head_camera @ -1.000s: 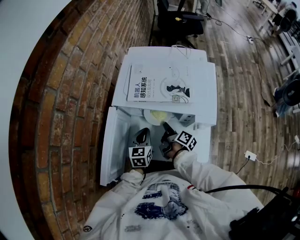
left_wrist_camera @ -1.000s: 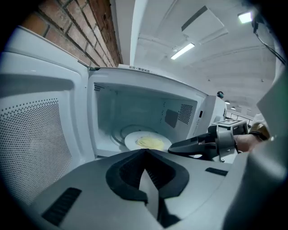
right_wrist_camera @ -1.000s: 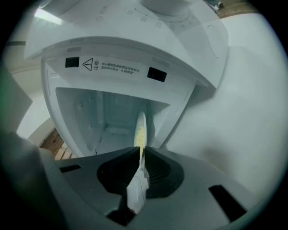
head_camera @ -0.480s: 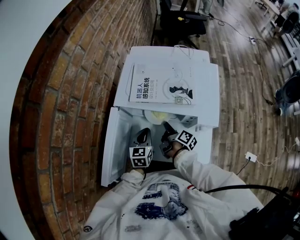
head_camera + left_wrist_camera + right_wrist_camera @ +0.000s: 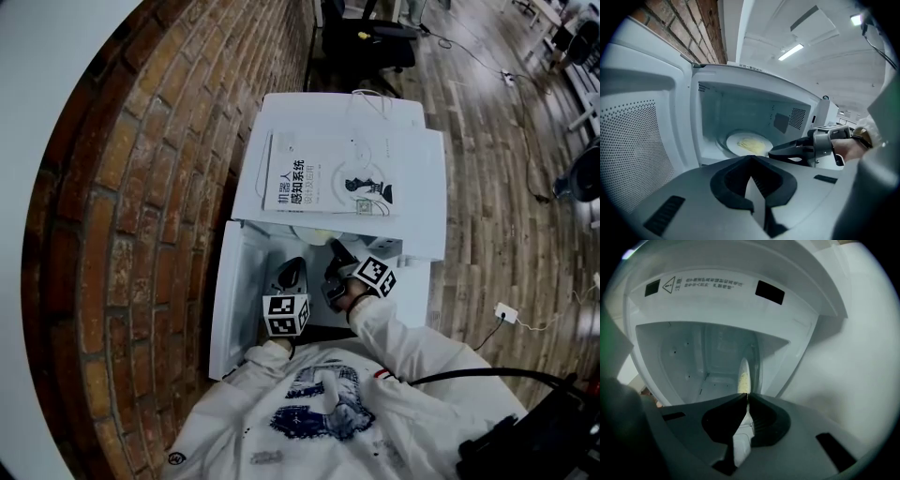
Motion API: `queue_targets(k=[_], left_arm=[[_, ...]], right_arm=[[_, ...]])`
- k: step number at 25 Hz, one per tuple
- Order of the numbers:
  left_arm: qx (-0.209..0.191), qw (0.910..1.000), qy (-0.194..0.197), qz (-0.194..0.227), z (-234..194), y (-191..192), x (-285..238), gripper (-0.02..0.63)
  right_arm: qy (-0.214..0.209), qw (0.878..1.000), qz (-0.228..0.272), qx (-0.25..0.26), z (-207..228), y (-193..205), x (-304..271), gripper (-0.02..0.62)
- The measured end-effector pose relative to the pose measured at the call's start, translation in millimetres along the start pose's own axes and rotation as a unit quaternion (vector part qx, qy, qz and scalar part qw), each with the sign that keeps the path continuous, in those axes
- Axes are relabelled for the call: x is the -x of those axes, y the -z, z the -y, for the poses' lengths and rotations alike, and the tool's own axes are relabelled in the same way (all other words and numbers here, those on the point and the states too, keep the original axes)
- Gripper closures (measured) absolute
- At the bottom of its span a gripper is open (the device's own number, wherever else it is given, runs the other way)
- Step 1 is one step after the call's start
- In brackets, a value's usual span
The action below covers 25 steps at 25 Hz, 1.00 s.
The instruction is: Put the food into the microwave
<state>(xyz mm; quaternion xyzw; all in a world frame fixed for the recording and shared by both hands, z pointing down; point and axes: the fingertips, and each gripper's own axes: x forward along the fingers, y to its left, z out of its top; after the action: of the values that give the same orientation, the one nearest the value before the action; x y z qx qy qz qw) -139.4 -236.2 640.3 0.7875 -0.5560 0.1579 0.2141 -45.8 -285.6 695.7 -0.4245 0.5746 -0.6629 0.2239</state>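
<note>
Left gripper view, centre: plate of food [image 5: 747, 143] deeper inside microwave [image 5: 740, 110] than a second ago, right gripper [image 5: 772, 151] pinched on its rim, left gripper [image 5: 750, 164] closed, empty; release seemingly next.

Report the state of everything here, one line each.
microwave: door open.
plate: inside microwave, held by its rim.
food: on plate.
book: closed, lying on microwave.
left gripper: shut, empty.
right gripper: shut on plate.
</note>
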Motion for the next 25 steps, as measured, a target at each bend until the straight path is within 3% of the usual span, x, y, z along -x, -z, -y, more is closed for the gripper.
queue_targets(k=[14, 25], left_arm=[[-0.006, 0.9997, 0.02, -0.01, 2, -3, -14, 0.598], [-0.005, 0.9996, 0.022, -0.014, 3, 0, -13, 0.598]], right_arm=[[0.0, 1.0, 0.019, -0.003, -6, -15, -15, 0.568], [0.048, 0.997, 0.021, 0.056, -6, -19, -10, 0.566]])
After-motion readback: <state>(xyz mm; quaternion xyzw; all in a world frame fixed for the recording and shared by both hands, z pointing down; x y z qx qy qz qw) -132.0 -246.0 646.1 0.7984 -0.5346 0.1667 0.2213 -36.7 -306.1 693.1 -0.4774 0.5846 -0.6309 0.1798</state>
